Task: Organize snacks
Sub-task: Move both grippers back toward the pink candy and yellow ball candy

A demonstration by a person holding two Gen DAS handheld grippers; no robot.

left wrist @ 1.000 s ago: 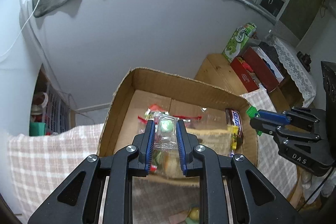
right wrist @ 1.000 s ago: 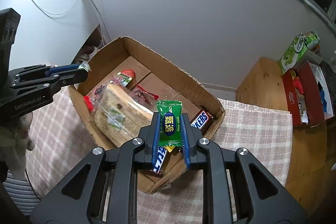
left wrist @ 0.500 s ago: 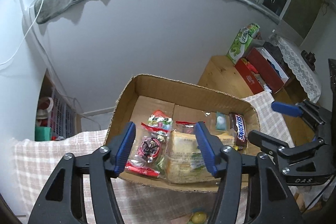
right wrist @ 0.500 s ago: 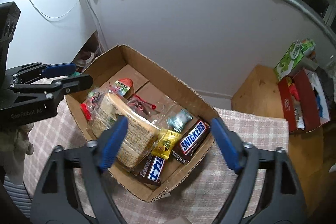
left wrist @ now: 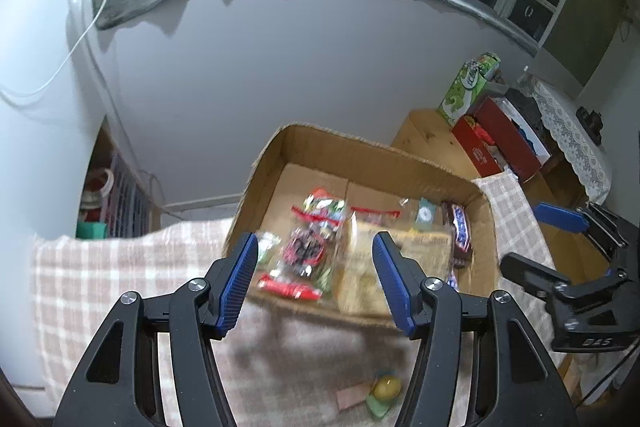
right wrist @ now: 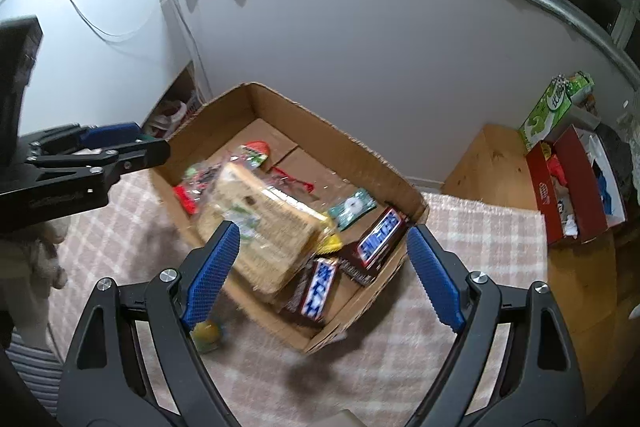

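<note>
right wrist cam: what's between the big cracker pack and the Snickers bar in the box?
A small yellow packet sits between the cracker pack and the Snickers bar in the cardboard box, seen in the right wrist view.

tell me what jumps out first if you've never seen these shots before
The open cardboard box on the checked cloth grabs the eye, crammed with snacks: a big wrapped loaf of bread in the middle and a Snickers bar by its near right wall. Next come the left gripper and right gripper, blue-padded jaws spread wide and empty. One small yellow-green candy lies outside, on the cloth.
</note>
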